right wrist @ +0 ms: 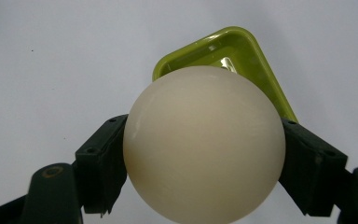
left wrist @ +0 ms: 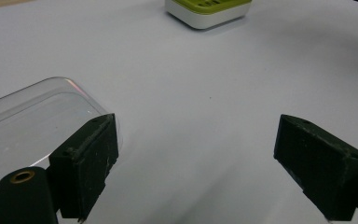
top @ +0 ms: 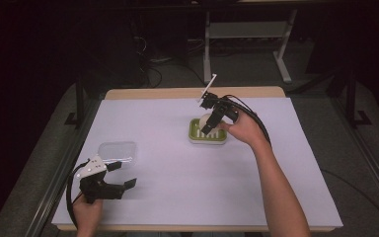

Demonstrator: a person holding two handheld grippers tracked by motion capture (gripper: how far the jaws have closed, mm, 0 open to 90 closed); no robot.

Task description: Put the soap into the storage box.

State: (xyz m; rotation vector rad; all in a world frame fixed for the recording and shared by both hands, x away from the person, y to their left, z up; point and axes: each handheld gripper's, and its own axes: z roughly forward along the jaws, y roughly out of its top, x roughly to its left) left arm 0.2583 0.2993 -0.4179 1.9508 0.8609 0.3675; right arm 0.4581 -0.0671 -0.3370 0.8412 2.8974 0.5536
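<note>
Over green tray, right gripper clamps cream ball, tray mostly hidden, perhaps slotted

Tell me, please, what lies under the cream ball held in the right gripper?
The green and white tray lies beneath the cream ball; one green corner shows past it. The ball covers the rest.

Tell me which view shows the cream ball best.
The right gripper view: the ball sits large and sharp between the right hand-held gripper's jaws, over the green tray. In the high view it is a small pale patch partly hidden by that gripper.
</note>
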